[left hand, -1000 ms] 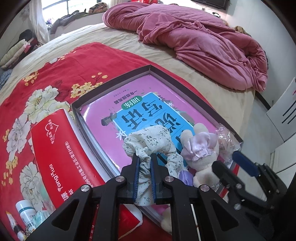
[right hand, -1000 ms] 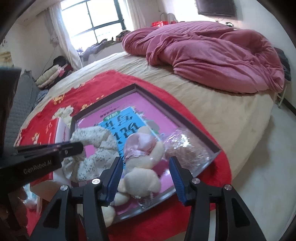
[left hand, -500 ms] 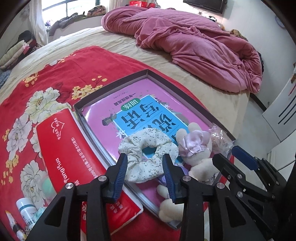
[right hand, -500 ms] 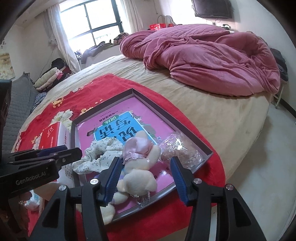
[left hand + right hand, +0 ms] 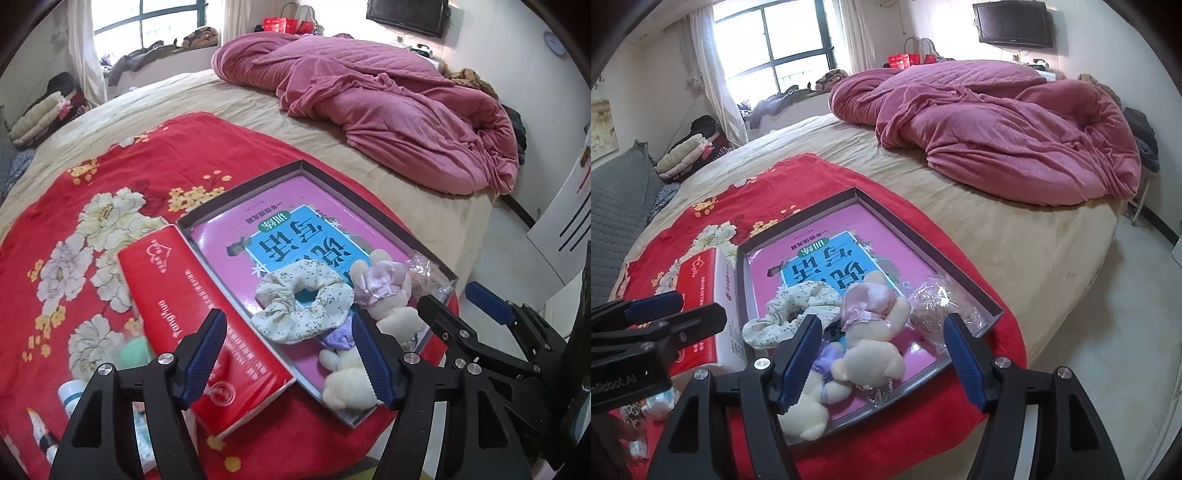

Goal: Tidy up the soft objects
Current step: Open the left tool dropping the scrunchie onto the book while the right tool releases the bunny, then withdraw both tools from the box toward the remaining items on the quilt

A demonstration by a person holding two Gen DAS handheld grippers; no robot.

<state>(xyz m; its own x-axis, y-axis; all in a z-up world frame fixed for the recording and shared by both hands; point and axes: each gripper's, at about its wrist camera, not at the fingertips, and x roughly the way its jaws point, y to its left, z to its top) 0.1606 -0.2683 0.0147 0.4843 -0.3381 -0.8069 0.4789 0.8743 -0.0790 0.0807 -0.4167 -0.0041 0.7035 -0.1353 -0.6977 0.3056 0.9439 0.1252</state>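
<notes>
1. Left wrist view: Left tool (image 5: pixel 290 352) hangs with its jaws spread and nothing between them; they have just been opening, and the floral scrunchie (image 5: pixel 303 301) lies free in the shallow box (image 5: pixel 240 188), on the pink book (image 5: pixel 295 236), touching the plush toy (image 5: pixel 384 299). The risk I judge: the plush's legs hang over the near rim of the box, so a brush from either tool could tip it out onto the red floral blanket (image 5: pixel 92 221). A red tissue pack (image 5: pixel 199 306) lies just left of the box, small bottles at the near left.

2. Right wrist view: Right tool (image 5: pixel 882 356) is also spread, its jaws just opened wider, standing either side of the plush toy (image 5: pixel 871 332) without pressing it. Closing now could catch the scrunchie (image 5: pixel 790 314) or the crinkly clear bag (image 5: pixel 934 306) beside it. The bed (image 5: pixel 1015 236) carries everything; a rumpled pink quilt (image 5: pixel 997 125) lies at the far end, a window far left, a wall television far right.
</notes>
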